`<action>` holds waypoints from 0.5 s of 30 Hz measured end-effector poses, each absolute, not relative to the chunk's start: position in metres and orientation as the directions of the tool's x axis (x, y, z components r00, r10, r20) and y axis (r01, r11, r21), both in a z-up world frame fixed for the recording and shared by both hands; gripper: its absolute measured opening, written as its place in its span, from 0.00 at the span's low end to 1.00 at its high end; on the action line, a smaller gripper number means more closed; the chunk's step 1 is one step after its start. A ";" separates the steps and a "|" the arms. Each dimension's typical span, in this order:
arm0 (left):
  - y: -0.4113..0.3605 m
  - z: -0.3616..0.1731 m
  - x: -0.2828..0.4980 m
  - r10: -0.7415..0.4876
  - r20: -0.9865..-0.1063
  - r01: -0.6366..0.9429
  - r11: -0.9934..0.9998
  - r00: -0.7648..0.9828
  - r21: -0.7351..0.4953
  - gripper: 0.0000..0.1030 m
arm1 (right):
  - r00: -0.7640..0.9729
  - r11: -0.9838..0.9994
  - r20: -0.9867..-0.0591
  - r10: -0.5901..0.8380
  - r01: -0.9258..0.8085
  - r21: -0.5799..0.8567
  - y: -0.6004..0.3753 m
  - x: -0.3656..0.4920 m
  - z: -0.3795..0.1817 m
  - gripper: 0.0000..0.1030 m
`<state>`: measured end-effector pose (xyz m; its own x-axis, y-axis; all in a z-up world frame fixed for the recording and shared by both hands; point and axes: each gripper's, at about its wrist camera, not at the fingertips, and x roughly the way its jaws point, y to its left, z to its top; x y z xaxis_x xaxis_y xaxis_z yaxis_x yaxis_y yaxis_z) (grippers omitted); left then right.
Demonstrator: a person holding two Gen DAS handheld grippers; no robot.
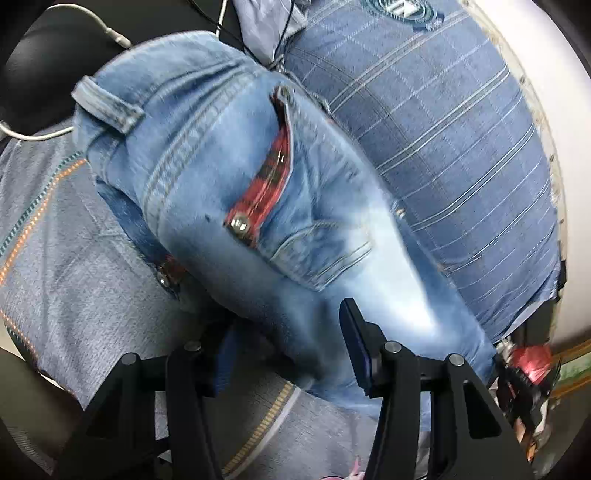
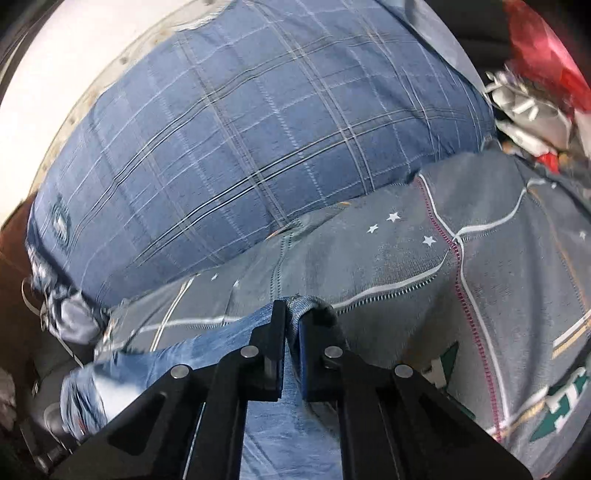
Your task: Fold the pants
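Note:
The pants are light blue jeans with a red plaid pocket lining and metal studs. In the left wrist view they are bunched over the grey bedspread, waistband and belt loop toward the upper left. My left gripper has its jaws wide apart, with denim lying between and over them; its left finger is partly buried under the cloth. In the right wrist view my right gripper is shut on a fold of the jeans, which trail down to the left.
A blue checked pillow lies against a white wall, also in the left wrist view. The grey patterned bedspread covers the bed. White and black cables lie at the top left. Red and grey clutter sits at the right.

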<state>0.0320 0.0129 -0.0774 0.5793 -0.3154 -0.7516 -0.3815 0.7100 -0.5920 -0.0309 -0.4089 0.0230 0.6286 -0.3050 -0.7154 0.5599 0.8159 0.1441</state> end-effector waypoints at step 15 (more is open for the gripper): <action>0.067 -0.055 0.015 -0.270 -0.676 -0.402 0.634 0.686 -0.661 0.51 | 0.685 0.854 -0.680 -0.260 0.492 0.170 -0.366 -0.037 0.004 0.51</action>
